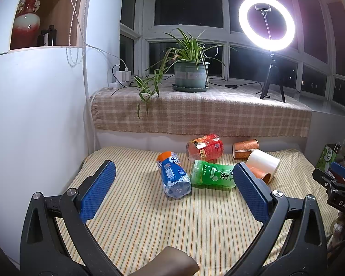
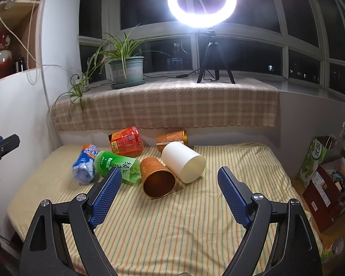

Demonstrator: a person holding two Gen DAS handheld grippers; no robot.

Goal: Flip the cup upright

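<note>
Several cups lie on their sides on the striped cloth point(image 2: 172, 218). A white cup point(image 2: 184, 161) lies beside an orange cup point(image 2: 157, 178) whose mouth faces me; a second orange cup point(image 2: 171, 139) lies behind. A green cup point(image 2: 117, 164), a blue cup point(image 2: 85, 164) and a red cup point(image 2: 126, 141) lie to the left. My right gripper point(image 2: 169, 182) is open, a little short of the near orange cup. My left gripper point(image 1: 174, 174) is open, just short of the blue cup point(image 1: 173, 174) and green cup point(image 1: 212, 174). The white cup point(image 1: 263, 162) shows at the right.
A ledge with a checked cloth point(image 2: 168, 103) runs behind the table, holding a potted plant point(image 2: 126, 71) and a ring light on a tripod point(image 2: 202, 0). A white wall point(image 1: 34, 115) stands at the left. Boxes point(image 2: 326, 184) sit on the floor at the right.
</note>
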